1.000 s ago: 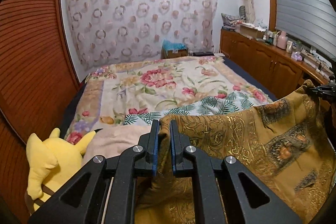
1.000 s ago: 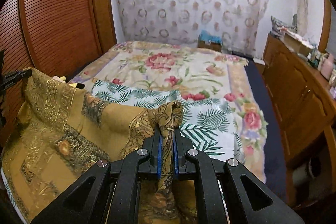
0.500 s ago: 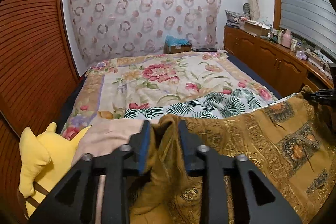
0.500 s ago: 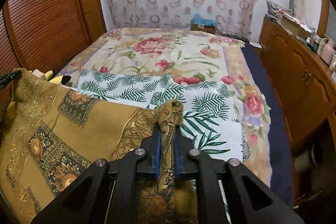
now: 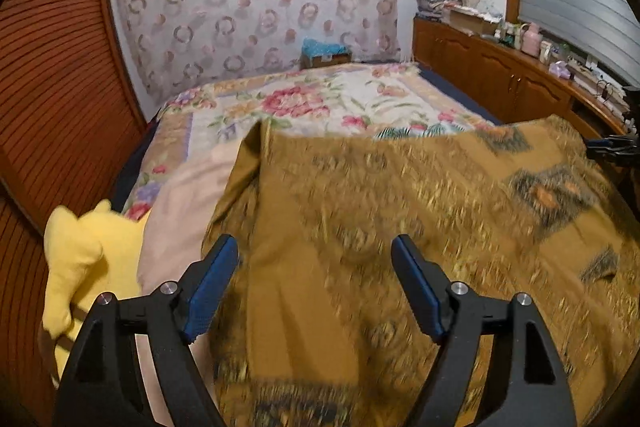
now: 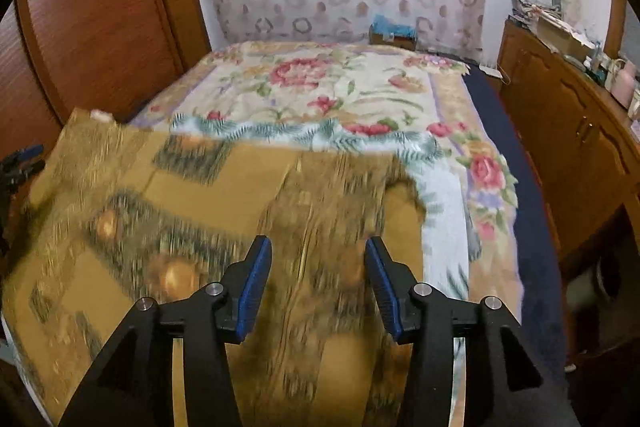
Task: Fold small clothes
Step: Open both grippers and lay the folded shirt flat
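A mustard-gold patterned cloth [image 5: 400, 219] lies spread on the bed, blurred by motion; it also shows in the right wrist view [image 6: 200, 211]. My left gripper [image 5: 316, 283] is open above its left near part, holding nothing. My right gripper [image 6: 318, 283] is open above its right near part, also empty. The right gripper's tip shows at the right edge of the left wrist view [image 5: 612, 147]. The left gripper's tip shows at the left edge of the right wrist view [image 6: 20, 167].
A green fern-print cloth [image 6: 320, 137] lies beyond the gold cloth on the floral bedspread [image 5: 320, 103]. A pink cloth [image 5: 180, 207] and a yellow plush toy [image 5: 80, 259] lie at the left. Wooden cabinets [image 6: 568, 131] stand right, a wooden wardrobe [image 5: 52, 87] left.
Both grippers were shut on the gold cloth's corners. Both have opened and let go, and the cloth has dropped flat onto the bed.
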